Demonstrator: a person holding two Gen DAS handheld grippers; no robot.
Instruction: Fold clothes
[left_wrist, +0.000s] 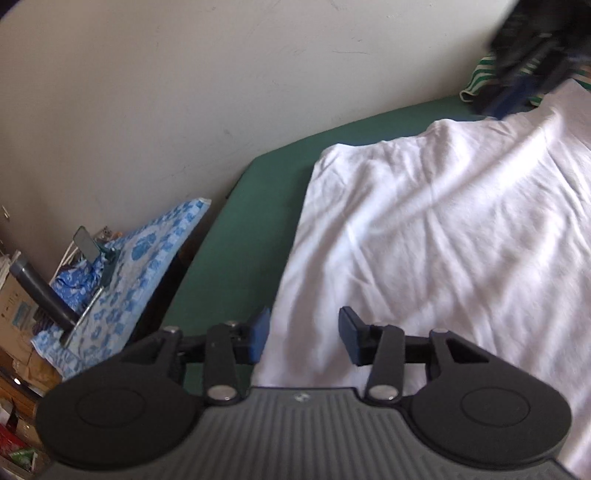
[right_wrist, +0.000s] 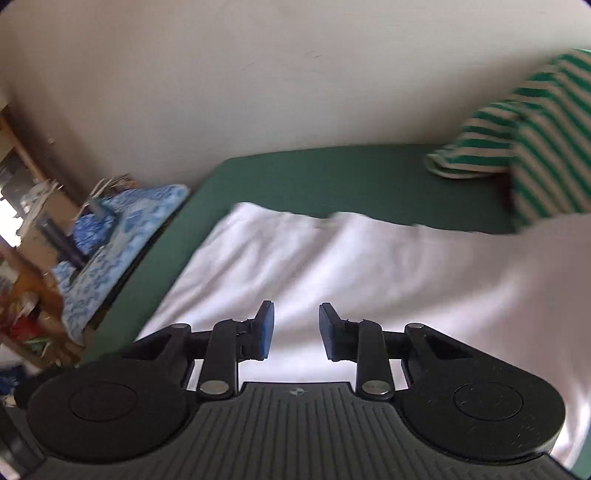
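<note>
Far left, beside bed: blue floral cloth (left_wrist: 147, 258), cluttered shelves, blurred. Green sheet (left_wrist: 229, 236) covers bed along wall. Centre: white garment (left_wrist: 424, 229) spread wrinkled on sheet, no finished fold visible; folding seems at early stage, most left. Left gripper (left_wrist: 304, 336) partly spread above its near edge, pinching nothing. Right gripper (right_wrist: 295, 332) narrower gap, also empty, over white cloth. Far right: 1 striped green-white garment (right_wrist: 535, 140) heaped, unfolded. Garment's right and near sides cut off; dark blur top right in left view unreadable.

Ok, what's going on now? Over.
Left gripper and right gripper open, nothing held. White shirt spread on green bed. Striped shirt at far edge.
</note>
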